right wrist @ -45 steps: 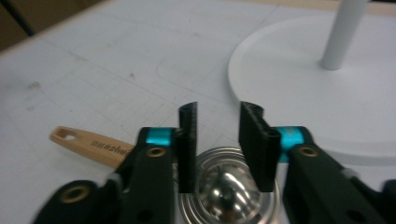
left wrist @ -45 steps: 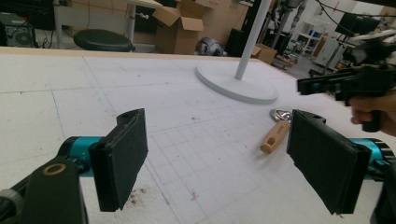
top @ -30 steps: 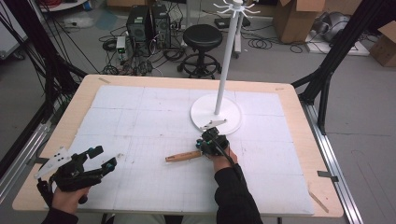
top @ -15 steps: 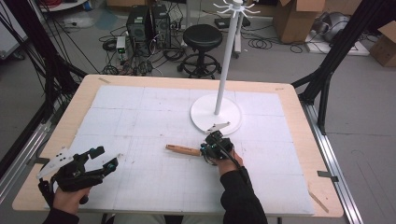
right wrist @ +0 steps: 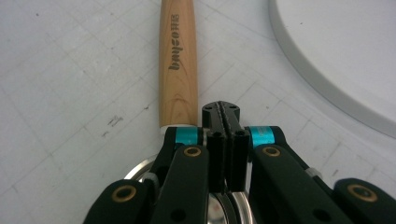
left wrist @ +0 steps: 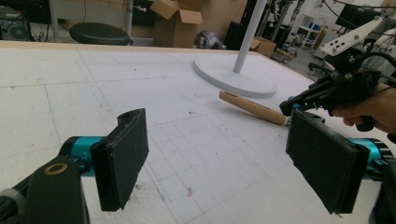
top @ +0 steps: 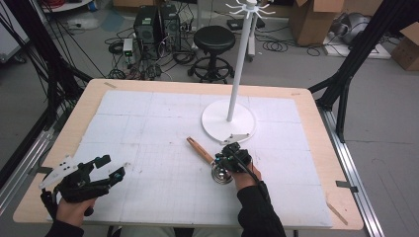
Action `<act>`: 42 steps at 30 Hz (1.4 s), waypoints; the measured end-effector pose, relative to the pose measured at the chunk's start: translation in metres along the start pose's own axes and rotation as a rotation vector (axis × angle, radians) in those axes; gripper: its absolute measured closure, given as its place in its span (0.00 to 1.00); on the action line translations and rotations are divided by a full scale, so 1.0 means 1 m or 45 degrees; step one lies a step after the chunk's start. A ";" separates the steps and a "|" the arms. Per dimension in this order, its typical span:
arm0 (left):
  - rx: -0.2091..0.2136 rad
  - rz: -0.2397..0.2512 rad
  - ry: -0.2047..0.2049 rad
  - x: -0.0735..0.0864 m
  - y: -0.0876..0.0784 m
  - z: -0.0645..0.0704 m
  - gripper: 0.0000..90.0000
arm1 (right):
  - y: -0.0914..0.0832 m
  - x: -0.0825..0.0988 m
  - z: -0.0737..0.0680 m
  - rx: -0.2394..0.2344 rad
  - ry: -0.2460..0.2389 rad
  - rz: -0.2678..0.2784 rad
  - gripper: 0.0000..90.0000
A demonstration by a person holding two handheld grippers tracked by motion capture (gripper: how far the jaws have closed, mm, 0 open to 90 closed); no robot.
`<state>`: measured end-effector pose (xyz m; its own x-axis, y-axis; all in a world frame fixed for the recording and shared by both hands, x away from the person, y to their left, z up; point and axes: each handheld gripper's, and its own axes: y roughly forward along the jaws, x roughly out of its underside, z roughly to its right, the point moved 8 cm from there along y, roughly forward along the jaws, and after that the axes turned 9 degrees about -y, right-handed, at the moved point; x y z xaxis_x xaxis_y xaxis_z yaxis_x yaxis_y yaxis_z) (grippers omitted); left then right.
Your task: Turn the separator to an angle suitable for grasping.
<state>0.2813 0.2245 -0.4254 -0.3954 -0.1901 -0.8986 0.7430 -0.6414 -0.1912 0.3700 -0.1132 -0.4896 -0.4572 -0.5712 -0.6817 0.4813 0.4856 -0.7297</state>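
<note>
A utensil with a wooden handle (top: 199,149) and a shiny metal bowl (top: 221,176) lies at the middle of the white mat. My right gripper (top: 221,161) is shut on the metal part just behind the handle. In the right gripper view the jaws (right wrist: 222,111) are pressed together beside the handle (right wrist: 178,56), with the metal rim (right wrist: 139,169) under them. My left gripper (top: 112,168) rests at the table's front left, open with nothing between its pads (left wrist: 125,156). From there the handle (left wrist: 252,106) and the right gripper (left wrist: 287,107) show ahead to the right.
A white stand with a round base (top: 217,123) and a tall pole (top: 239,64) sits just beyond the right hand; its base (right wrist: 345,51) lies close on the right. A stool (top: 213,39), computers and boxes are on the floor behind the table.
The right gripper has shifted right with the utensil. The wooden handle has swung from pointing left to pointing up-left, and the metal bowl now shows near the hand. The left gripper has stayed put.
</note>
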 end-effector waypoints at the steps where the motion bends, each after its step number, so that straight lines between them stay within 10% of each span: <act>1: -0.001 0.000 0.001 0.000 0.000 0.000 0.24 | -0.002 0.000 0.001 0.009 0.006 0.011 0.98; 12: 0.000 0.007 -0.006 -0.001 -0.001 -0.001 0.24 | -0.008 -0.007 -0.002 -0.008 0.021 0.090 0.95; 24: -0.043 0.049 -0.017 -0.008 -0.011 -0.014 0.23 | -0.037 -0.018 0.000 0.038 0.050 0.341 0.22; 32: -0.049 0.051 0.016 -0.010 -0.013 -0.015 0.19 | -0.067 -0.008 -0.003 0.047 0.038 0.480 0.18; 42: -0.046 0.038 0.012 -0.007 -0.012 -0.014 0.20 | -0.070 -0.005 0.002 0.072 0.065 0.486 0.18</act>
<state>0.2826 0.2445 -0.4219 -0.3679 -0.2016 -0.9077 0.7733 -0.6084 -0.1783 0.3403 -0.1460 -0.4353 -0.2734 -0.3219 -0.9064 0.6638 0.6189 -0.4200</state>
